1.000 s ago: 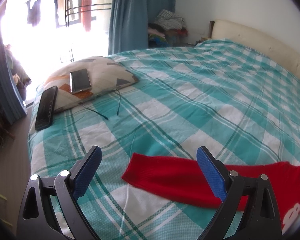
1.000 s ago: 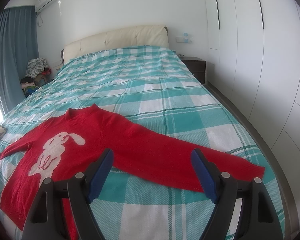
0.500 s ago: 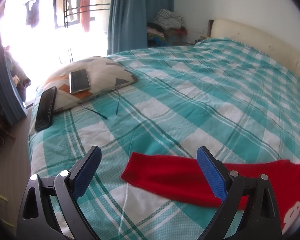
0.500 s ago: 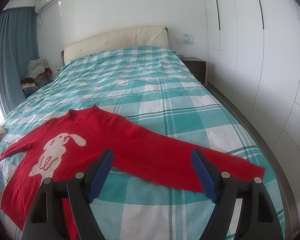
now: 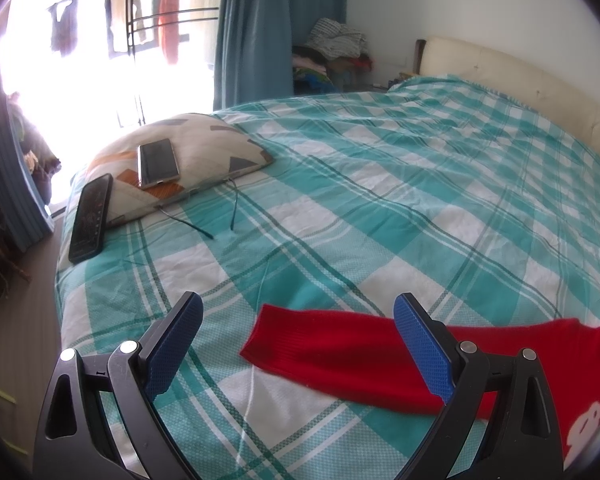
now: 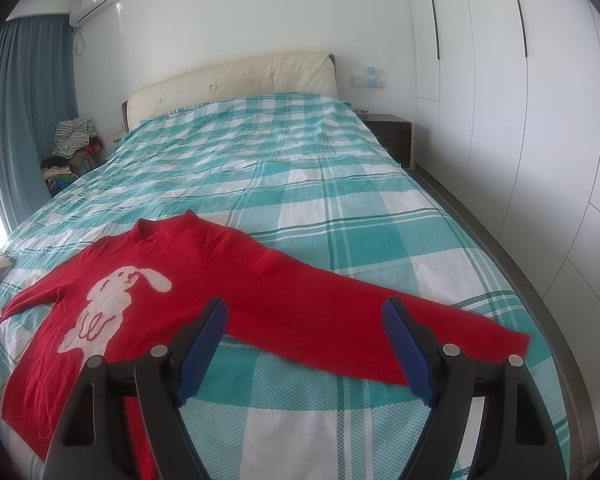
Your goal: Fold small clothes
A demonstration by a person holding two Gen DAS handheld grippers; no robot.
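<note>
A bed [image 6: 340,184] with a teal checked cover holds a red sweater [image 6: 228,280] lying flat and face up near the foot end, both sleeves spread wide. No fold is made yet; the whole task remains. The left gripper [image 5: 298,330] and right gripper [image 6: 304,334] hover above a sleeve each, jaws wide apart, grasping nothing.

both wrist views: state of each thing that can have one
red sweater: flat, unfolded, sleeves spread
left gripper: open, holding nothing
right gripper: open, holding nothing
phone: lying on the pillow, screen dark
curtain: drawn aside
wardrobe doors: closed
</note>
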